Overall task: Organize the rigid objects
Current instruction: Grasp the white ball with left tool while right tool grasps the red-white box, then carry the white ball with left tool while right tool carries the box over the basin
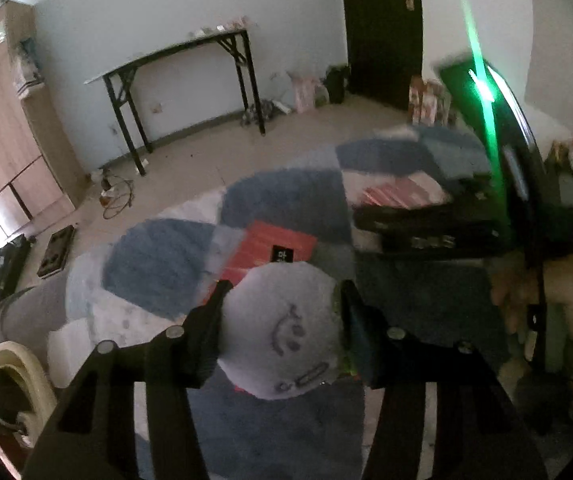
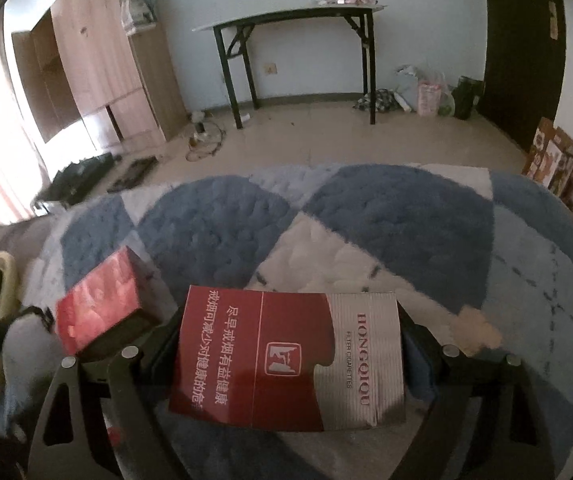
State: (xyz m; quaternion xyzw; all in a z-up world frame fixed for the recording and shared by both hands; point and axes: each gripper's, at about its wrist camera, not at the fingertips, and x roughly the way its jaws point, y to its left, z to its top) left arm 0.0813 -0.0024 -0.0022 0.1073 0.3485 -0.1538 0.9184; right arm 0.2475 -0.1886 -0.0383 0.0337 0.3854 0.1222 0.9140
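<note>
Low in the centre of the left wrist view, the left gripper (image 1: 282,300) is clamped on a pale round object with a smiley face (image 1: 282,328), one dark finger (image 1: 206,320) pressed to its left side and the other against its right. Just behind that object, towards the middle of the frame, a red box (image 1: 274,246) lies flat on the blue and white rug (image 1: 166,264), partly covered by the round object. At the right of the frame the right gripper (image 1: 418,228) shows as a blurred dark shape with a red and white pack under it, a green streak of light running down across it. Along the upper centre a black folding table (image 1: 178,56) stands against the white wall, and a wooden wardrobe (image 1: 2,140) fills the upper left edge. Turning to the right wrist view, the right gripper (image 2: 290,356) holds a red and white cigarette pack (image 2: 286,360) across the lower centre of the frame, the pack lying flat between the two fingers with its printed face up, so the jaws are closed on its short ends. To the left of the pack, at the lower left, a second red box (image 2: 98,312) rests on the rug (image 2: 386,220), near the left finger. Beyond the rug, the black folding table (image 2: 294,20) sits at the upper centre, the wardrobe (image 2: 98,60) at the upper left, and a dark door (image 2: 522,52) at the upper right.
</note>
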